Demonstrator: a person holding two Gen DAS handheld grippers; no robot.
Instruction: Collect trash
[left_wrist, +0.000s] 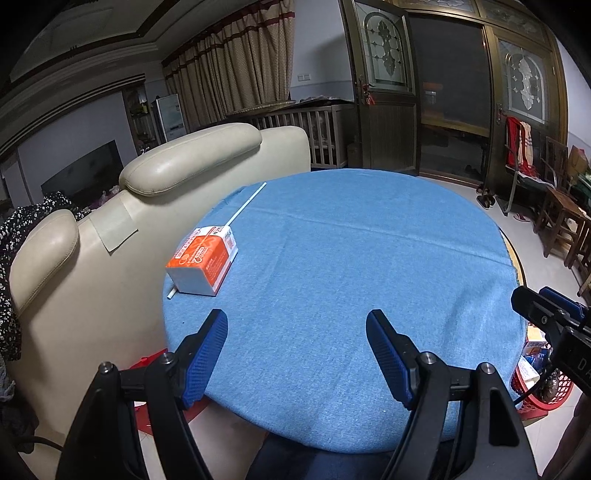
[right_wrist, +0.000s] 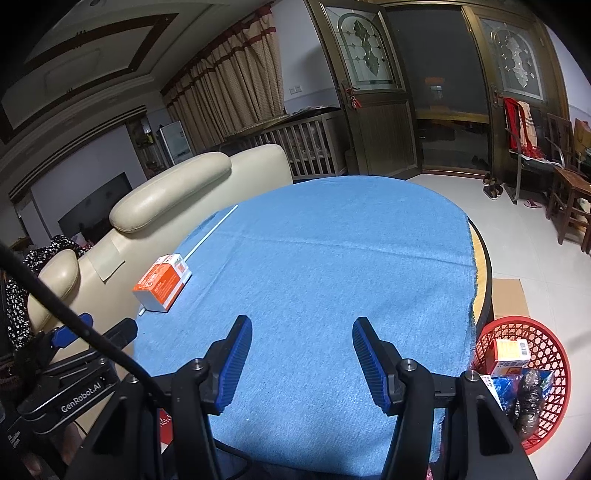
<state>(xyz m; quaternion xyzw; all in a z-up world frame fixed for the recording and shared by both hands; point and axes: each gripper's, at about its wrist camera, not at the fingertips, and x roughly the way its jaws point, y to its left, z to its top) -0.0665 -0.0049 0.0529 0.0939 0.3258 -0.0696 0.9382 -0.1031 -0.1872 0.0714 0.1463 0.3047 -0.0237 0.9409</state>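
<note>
An orange and white carton (left_wrist: 202, 260) lies on its side at the left of the round table under a blue cloth (left_wrist: 351, 258); a thin white straw (left_wrist: 245, 205) runs out past it toward the far left edge. My left gripper (left_wrist: 295, 325) hovers over the table's near side, open and empty, the carton ahead and to its left. From the right wrist, the carton (right_wrist: 162, 282) and straw (right_wrist: 214, 229) appear far left. My right gripper (right_wrist: 302, 334) is open with nothing between its fingers. A red basket (right_wrist: 524, 376) on the floor at the right holds boxes and wrappers.
A cream leather sofa (left_wrist: 110, 229) backs against the table's left side. Wooden chairs (right_wrist: 569, 199) stand at the right wall, with shoes on the tiled floor. A flat cardboard piece (right_wrist: 509, 299) lies beside the basket. The left gripper's body (right_wrist: 66, 369) shows at the lower left.
</note>
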